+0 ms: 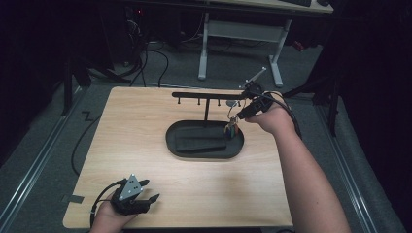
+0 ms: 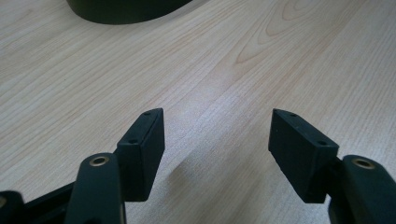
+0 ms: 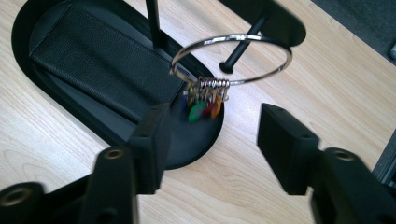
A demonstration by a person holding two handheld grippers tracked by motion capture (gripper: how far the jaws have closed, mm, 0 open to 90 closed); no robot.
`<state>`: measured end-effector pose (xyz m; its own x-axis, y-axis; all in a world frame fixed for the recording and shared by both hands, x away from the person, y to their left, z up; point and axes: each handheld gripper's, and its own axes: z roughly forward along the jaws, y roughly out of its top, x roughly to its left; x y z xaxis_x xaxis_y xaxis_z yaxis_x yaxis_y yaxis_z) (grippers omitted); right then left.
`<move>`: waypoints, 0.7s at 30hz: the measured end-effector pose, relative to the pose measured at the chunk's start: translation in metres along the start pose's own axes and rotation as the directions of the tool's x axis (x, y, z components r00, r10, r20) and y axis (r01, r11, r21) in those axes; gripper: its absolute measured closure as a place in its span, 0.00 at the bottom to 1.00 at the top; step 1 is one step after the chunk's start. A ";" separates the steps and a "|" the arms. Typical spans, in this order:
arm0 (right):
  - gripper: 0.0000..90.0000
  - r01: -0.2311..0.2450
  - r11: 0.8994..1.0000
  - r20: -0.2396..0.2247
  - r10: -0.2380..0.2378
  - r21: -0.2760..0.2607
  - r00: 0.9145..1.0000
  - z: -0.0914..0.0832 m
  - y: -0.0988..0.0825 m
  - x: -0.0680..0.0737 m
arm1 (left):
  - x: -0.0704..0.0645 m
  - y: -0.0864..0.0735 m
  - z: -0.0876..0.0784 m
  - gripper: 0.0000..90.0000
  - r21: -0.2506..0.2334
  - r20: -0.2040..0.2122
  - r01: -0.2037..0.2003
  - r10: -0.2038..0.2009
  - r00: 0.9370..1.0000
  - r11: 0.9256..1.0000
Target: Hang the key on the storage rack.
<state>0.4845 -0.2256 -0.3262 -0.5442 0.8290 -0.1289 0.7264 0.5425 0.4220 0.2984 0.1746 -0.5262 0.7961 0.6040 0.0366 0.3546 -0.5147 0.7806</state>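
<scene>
Dim room, grey carpet, a white-legged desk at the back, and a light wooden tabletop (image 1: 145, 194) carrying a black oval tray (image 1: 172, 141) with a T-shaped hook stand (image 1: 206, 94) rising out of it.

The thing that matters here is the key ring (image 3: 233, 58): a big silver loop hanging from one of the pegs (image 3: 243, 44) near the right end of the stand's crossbar, with a bunch of coloured tags (image 3: 203, 105) dangling at the bottom over the tray's right end. The right gripper (image 3: 212, 140) is just in front of it, jaws spread wide and holding nothing. In the right gripper view the ring sits straight ahead and a bit above the gap between the jaws, its plane tipped so it reads as a wide flat ellipse running across them. I can't tell whether the loop is fully seated on the peg.

The left gripper (image 1: 145, 191) is parked well away at the near left corner of the tabletop, jaws also open and empty. So the right hand is clearly the nearer one. I'd guess any grab means pushing forward and up to close on the ring's near edge or the tag bunch.
</scene>
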 end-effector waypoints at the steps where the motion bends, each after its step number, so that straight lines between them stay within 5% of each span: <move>1: 0.43 0.001 1.000 0.002 -0.001 -0.010 1.000 0.000 -0.004 0.001 | 0.001 0.001 0.000 0.41 0.000 0.005 0.003 -0.003 1.000 1.000; 8: 0.35 -0.006 0.999 0.019 0.007 -0.045 1.000 -0.001 -0.016 0.005 | -0.001 0.003 0.006 0.40 0.009 0.010 -0.013 0.013 1.000 1.000; 14: 0.33 -0.026 0.996 0.014 0.027 -0.083 1.000 0.014 -0.046 0.007 | -0.001 0.002 0.007 0.40 0.016 0.009 -0.008 0.007 1.000 1.000; 21: 0.28 0.005 0.994 0.021 -0.003 -0.105 1.000 0.026 -0.075 0.017 | -0.001 0.001 0.007 0.40 0.028 0.004 -0.001 0.001 1.000 1.000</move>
<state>0.4316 -0.2489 -0.3835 -0.5372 0.8302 -0.1491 0.6754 0.5292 0.5136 0.3018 0.1690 -0.5299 0.7987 0.6008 0.0349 0.3671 -0.5324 0.7627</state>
